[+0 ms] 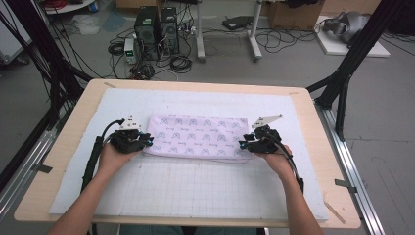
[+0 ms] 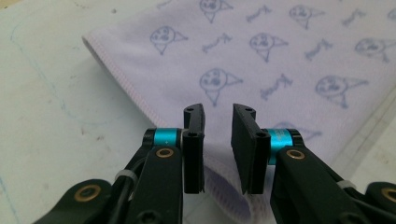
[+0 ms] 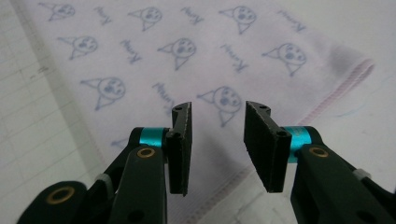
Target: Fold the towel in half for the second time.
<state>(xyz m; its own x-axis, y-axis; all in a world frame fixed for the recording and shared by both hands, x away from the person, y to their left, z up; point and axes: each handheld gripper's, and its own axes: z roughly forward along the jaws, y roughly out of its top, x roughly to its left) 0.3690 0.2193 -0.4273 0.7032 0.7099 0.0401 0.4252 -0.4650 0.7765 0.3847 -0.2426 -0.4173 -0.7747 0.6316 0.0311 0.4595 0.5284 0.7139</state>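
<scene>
A folded pale lilac cloth printed with small blue cartoon faces lies flat on a white gridded mat, long side across the table. My left gripper sits at the cloth's left end, my right gripper at its right end, each held in a hand. In the left gripper view, the jaws of the left gripper stand apart just above the near left corner of the cloth, its stitched hem below them. In the right gripper view, the right gripper is open over the cloth near its hemmed right edge.
The mat covers most of a light wooden table. Black frame posts rise at both far corners. Beyond the table's far edge, computer towers, cables and a white stand are on the floor.
</scene>
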